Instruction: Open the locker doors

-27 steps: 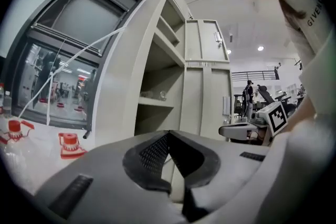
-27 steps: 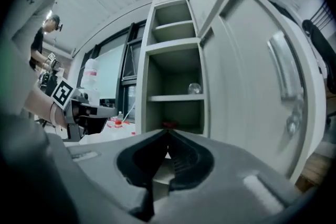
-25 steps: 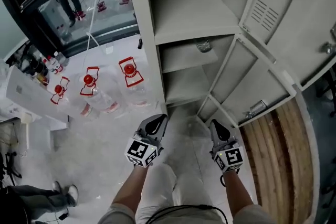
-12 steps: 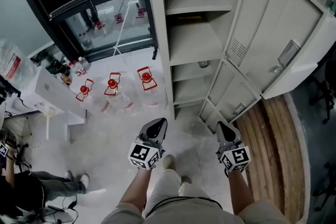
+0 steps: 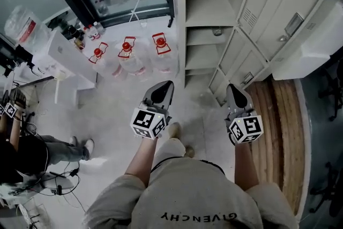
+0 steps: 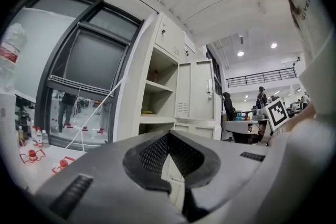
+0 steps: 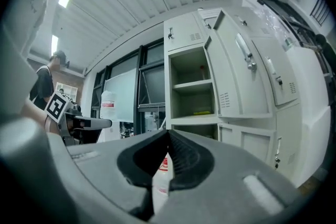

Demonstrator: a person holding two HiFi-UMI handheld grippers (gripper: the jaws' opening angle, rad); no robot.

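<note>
- Lifted and drawn back since the earlier frame: left gripper (image 5: 162, 88) and right gripper (image 5: 236, 95) now at lower centre of the head view, locker (image 5: 206, 13) smaller and nearer the top edge.
- Both pairs of jaws pressed together with nothing between them, plain in each gripper view.
- Locker well apart from both grippers, at upper centre and right. Upper door (image 5: 278, 2) and lower door (image 5: 238, 64) swung out to the right, shelves bared.
- Probably between doors just now: small top door (image 7: 181, 34), upper middle of the right gripper view, looks shut.
- Next, likely: reach up to that door, part the jaws, catch its edge or latch, pull outward.
- On the shelves: a flat yellow thing (image 7: 202, 111) in the open upper compartment; lower down a clear roundish thing (image 5: 216, 32), perhaps a jar, too small to tell.
- Left of the locker, three clear jugs (image 5: 130, 64) with red caps on the floor; contents not discernible.
</note>
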